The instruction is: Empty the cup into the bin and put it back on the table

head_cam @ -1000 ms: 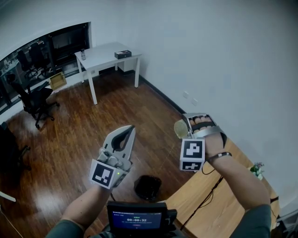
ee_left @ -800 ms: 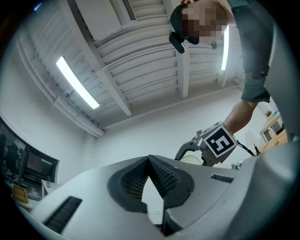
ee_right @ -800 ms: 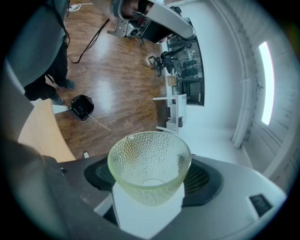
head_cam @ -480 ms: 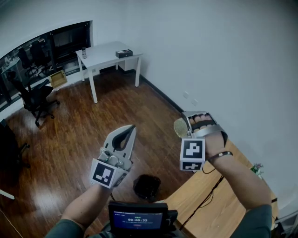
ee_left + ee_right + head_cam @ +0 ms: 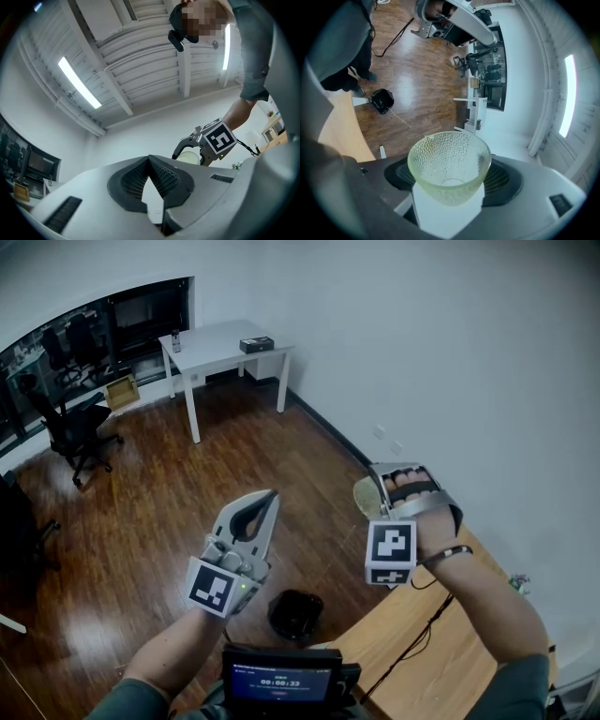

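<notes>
Both tongs are held up on raised forearms over the floor. The left tongs point up and away, jaws together, empty. The right tongs grip the dimpled green cup aloft beside the tabletop; the bin stands below.

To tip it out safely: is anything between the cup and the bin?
Nothing visible does. The right gripper holds the cup up in open air; the bin stands on the floor lower down, beside the table.

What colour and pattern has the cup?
The cup is pale green, dimpled; clearest in right gripper view.
</notes>
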### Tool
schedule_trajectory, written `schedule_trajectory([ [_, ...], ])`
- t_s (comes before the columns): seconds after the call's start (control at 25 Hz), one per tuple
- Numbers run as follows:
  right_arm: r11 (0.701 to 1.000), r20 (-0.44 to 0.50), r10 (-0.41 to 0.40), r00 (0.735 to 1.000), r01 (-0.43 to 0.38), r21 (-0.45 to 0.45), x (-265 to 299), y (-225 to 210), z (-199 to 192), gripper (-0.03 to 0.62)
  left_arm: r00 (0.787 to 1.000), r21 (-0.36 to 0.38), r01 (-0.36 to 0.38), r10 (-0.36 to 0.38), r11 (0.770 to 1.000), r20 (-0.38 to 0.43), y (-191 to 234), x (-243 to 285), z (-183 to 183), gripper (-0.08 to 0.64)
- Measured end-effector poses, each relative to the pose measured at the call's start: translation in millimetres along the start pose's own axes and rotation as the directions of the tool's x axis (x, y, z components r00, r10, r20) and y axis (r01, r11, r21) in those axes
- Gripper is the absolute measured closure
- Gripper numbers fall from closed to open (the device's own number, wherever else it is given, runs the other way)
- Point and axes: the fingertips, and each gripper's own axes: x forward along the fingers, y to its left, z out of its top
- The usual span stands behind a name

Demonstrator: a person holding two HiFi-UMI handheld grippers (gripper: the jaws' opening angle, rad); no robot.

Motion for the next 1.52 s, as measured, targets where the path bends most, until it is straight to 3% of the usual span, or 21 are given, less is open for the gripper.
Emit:
schedule_trajectory([
  [0.16, 0.999, -0.009, -0.014, 1.0, 0.014, -0.034, 0.5, -2.0, 0.5, 0.195, 1.0, -0.017, 0.0, 0.0, 1.0, -0.009, 0.1, -1.9, -3.2, 0.569],
  [0.32, 0.999, -0.009, -0.014, 1.0, 0.014, -0.037, -1.8, -3.4, 1.3, 0.195, 0.999, 0.029, -0.004, 0.003, 1.0, 0.034, 4.7, -1.4, 3.2, 0.569],
  [0.8, 0.994, -0.004, -0.048, 0.999, 0.048, -0.1, -6.3, -11.4, 8.4, 0.195, 1.0, -0.017, -0.005, 0.005, 1.0, 0.01, 5.7, -4.5, 1.4, 0.569],
  [1.12, 0.969, -0.041, -0.087, 0.995, 0.075, -0.235, -4.5, -14.3, 5.1, 0.195, 1.0, -0.011, -0.015, 0.015, 1.0, 0.006, 11.3, -7.6, -0.4, 0.569],
  [1.52, 0.943, -0.014, -0.15, 0.989, 0.139, -0.302, -7.6, -22.9, 15.6, 0.196, 1.0, 0.011, -0.02, 0.02, 1.0, 0.019, 15.9, -8.3, 0.8, 0.569],
])
